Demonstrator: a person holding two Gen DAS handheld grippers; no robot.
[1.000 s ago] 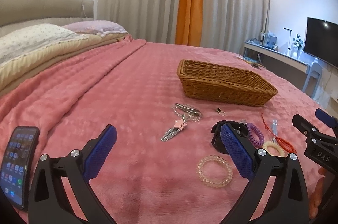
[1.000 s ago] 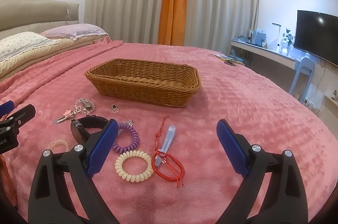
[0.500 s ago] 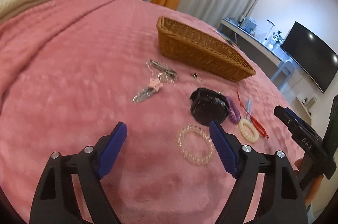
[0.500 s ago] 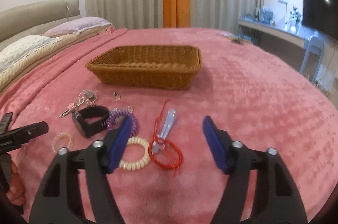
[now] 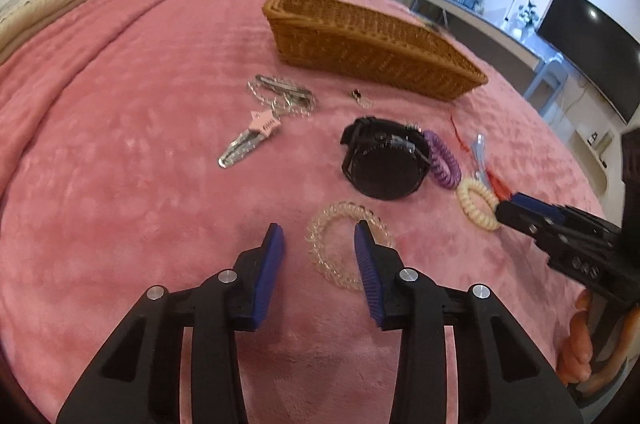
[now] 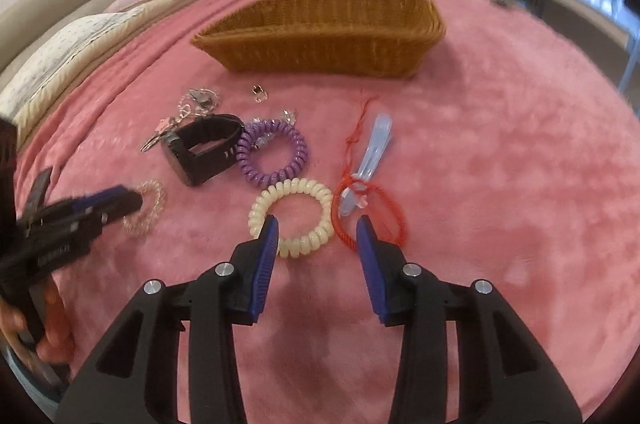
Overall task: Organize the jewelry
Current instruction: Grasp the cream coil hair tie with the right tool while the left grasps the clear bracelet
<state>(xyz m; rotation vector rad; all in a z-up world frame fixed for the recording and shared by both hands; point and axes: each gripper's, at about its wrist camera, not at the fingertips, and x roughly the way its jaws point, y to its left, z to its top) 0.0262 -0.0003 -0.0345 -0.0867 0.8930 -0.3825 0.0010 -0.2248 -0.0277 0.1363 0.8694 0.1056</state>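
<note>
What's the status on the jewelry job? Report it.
Nothing looks done: no piece shows inside the basket, though its floor is hidden. In hand: nothing. The left gripper is open at the clear bracelet, and the right gripper is open at the cream hair tie. The watch, purple hair tie, red cord and clips remain.

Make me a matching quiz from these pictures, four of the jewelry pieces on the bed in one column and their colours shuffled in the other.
Things:
1. watch
2. coil hair tie beside the watch
3. coil hair tie at the right tongs
4. cord bracelet

Colours:
A. cream
B. red
C. black
D. purple

Pairs: 1-C, 2-D, 3-A, 4-B
</note>
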